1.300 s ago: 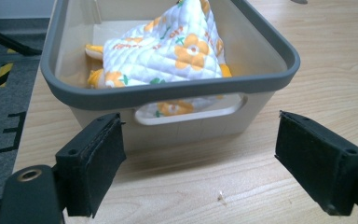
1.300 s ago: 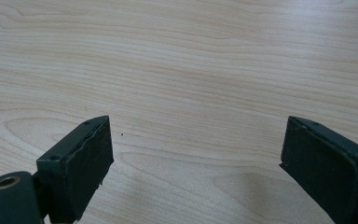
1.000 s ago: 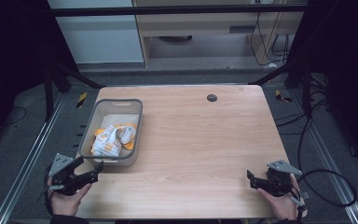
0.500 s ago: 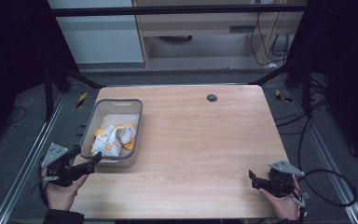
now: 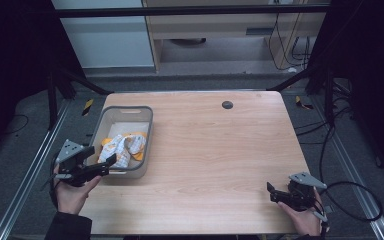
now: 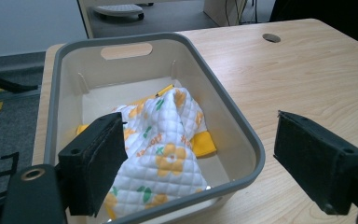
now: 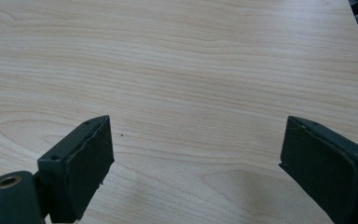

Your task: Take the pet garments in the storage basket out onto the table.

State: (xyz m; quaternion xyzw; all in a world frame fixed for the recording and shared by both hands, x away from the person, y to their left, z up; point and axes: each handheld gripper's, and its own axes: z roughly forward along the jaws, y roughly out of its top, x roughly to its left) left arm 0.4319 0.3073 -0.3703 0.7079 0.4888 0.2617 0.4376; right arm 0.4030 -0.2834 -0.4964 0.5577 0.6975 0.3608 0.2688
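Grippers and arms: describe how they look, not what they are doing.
Both are black. The left gripper and right gripper each carry a grey three-cornered plate on top and two flat, rectangular black jaws with padded faces. A black cable loops from the right one. The person's left arm wears a dark sleeve.

— What sits on the wooden surface [image 5: 210, 150]?
— A grey plastic bin [image 5: 145, 116] near its left edge, holding a quilted white cloth [image 6: 168, 140] with yellow flowers.
— Anything else?
— A dark round grommet hole [image 5: 227, 104] near the far edge.
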